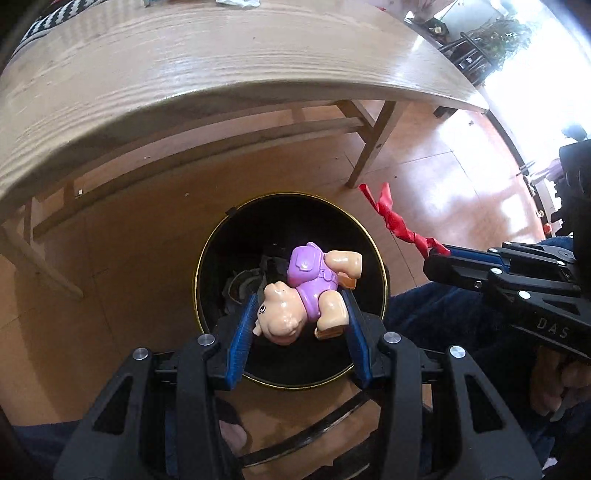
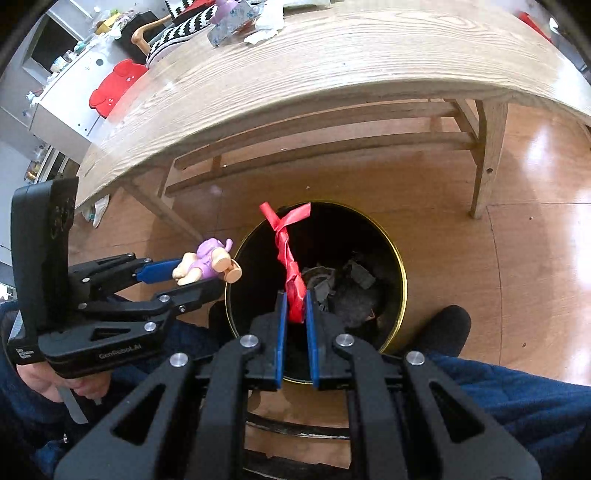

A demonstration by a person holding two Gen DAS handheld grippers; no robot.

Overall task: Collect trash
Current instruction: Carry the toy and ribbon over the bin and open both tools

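Note:
My left gripper (image 1: 301,306) is shut on a plastic toy figure (image 1: 306,291) with a purple top, held directly over the mouth of a black round bin (image 1: 221,243) with a gold rim. My right gripper (image 2: 295,310) is shut on a twisted strip of red wrapper (image 2: 288,258), which hangs above the same bin (image 2: 399,273). Dark crumpled trash (image 2: 351,280) lies at the bin's bottom. From the right wrist view the left gripper (image 2: 201,275) and toy (image 2: 207,258) appear at the bin's left rim. The left wrist view catches the right gripper (image 1: 437,256) holding the red wrapper (image 1: 391,218).
A wooden table (image 1: 184,74) stands behind the bin, its legs (image 2: 487,155) and rails on the wooden floor (image 1: 110,258). Tissues and packets (image 2: 255,22) lie at its far edge. A person's blue-clad legs and a dark shoe (image 2: 443,325) flank the bin.

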